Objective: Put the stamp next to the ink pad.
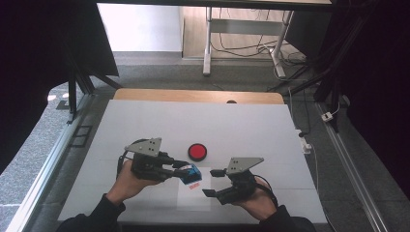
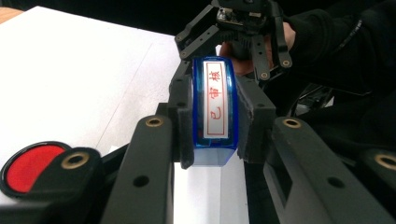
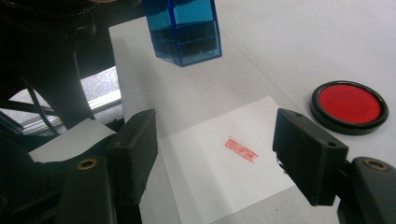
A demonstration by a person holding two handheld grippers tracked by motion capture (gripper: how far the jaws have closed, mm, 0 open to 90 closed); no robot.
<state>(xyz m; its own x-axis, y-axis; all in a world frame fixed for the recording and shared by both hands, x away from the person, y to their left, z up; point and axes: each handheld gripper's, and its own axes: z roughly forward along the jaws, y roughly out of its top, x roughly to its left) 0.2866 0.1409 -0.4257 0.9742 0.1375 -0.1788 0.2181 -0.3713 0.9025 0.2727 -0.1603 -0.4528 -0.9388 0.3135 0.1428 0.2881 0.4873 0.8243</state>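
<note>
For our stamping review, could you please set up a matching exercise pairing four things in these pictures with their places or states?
Things:
1. blue stamp
2. red ink pad
3. paper sheet
4. right gripper

States:
A. jaws apart, nothing between them
B. lies on the table beyond the paper
C. clamped in the left gripper
D. bears a red imprint

Pairs: 1-C, 2-B, 3-D, 4-A

A blue see-through stamp (image 1: 193,174) with a red-lettered face hangs tilted above a white paper sheet (image 1: 193,197) bearing a red imprint, lower centre of the frame.
</note>
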